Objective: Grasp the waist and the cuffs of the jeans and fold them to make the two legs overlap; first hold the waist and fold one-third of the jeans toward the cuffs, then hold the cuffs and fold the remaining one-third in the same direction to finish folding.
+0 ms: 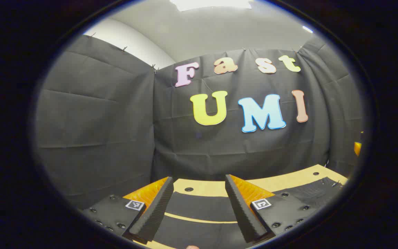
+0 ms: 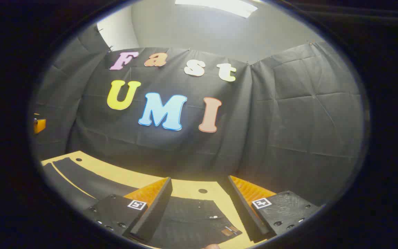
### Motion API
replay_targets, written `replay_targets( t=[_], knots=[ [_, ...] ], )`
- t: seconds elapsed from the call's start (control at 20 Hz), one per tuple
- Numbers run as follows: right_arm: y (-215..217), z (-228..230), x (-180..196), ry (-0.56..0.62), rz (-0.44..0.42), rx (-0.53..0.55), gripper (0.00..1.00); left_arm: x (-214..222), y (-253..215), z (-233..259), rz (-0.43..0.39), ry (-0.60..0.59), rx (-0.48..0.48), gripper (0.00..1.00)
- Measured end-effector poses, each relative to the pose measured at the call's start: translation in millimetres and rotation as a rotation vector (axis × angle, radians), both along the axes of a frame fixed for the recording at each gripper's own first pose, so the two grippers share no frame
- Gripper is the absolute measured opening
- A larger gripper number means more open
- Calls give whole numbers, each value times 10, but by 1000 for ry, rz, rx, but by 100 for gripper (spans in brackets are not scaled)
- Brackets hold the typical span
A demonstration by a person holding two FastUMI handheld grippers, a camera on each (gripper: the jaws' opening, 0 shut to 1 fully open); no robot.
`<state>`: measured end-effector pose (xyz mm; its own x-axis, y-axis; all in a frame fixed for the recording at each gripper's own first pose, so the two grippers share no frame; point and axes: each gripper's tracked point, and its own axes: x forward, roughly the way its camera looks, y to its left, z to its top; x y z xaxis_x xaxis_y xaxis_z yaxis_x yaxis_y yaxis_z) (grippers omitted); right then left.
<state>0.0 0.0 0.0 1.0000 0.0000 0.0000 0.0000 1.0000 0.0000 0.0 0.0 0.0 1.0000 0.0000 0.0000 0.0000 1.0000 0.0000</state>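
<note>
Both hand-held grippers (image 1: 199, 211) (image 2: 199, 211) agape above jeans (image 2: 192, 218)

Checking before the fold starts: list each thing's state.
jeans: dark, lying flat on the table, legs not yet overlapped
left claw: open, above the jeans, holding nothing
right claw: open, above the jeans, holding nothing
table: bears the jeans

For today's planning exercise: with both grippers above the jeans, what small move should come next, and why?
Probably lower both grippers to the fabric. The left gripper and right gripper are open, holding nothing, and the dark jeans lie flat on the table, legs not yet overlapped.
</note>
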Motion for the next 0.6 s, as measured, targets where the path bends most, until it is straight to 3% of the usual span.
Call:
replay_targets(
  t=[0.6],
  knots=[
    [102, 24, -110, -12, 15, -96, 94, -72, 73, -63, 53, 22, -42, 96]
  ],
)
